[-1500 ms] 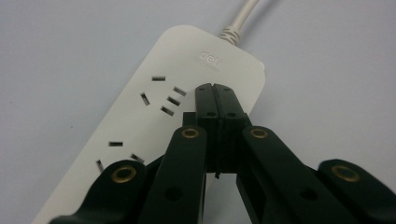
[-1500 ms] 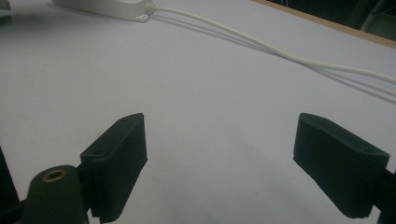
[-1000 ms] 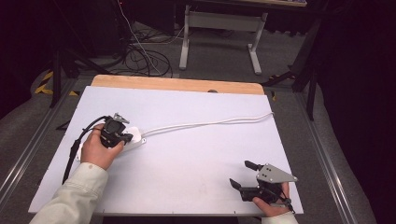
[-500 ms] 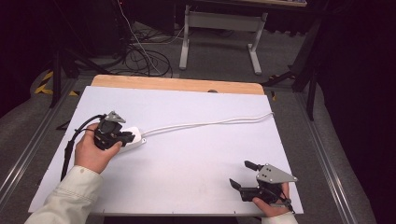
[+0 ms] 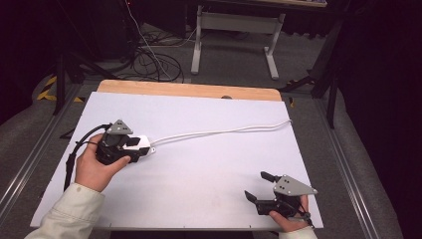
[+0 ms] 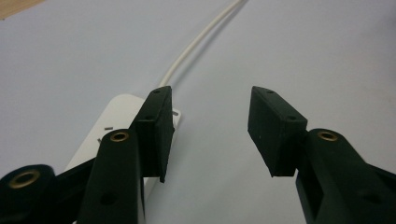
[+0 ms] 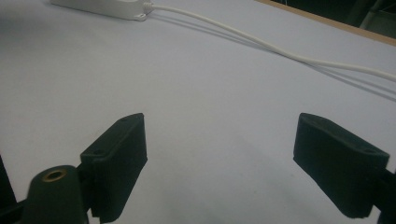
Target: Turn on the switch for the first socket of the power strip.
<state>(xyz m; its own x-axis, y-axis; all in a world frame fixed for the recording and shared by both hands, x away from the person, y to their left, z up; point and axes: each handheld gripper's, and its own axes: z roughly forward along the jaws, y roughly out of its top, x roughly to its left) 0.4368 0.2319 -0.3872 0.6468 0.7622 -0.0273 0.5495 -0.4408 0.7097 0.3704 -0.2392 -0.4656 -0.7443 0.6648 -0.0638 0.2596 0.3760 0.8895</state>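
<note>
One white power strip (image 5: 138,144) with one cord (image 5: 224,131), on the table's (image 5: 199,199) left. Left gripper (image 5: 130,149) over it, jaws apart. Right gripper (image 5: 255,186) near right, jaws apart, nothing between.

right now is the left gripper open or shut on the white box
Open. In the left gripper view the left gripper has its jaws spread; the white box lies beside one jaw, with bare table between them.

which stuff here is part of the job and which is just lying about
Part of the job:
- white power strip, beside the open left gripper
- its white cord, running across the table

Just lying about:
- black cables on the floor behind the table
- grey desk frame farther back
- right gripper, open and idle at the near edge
</note>
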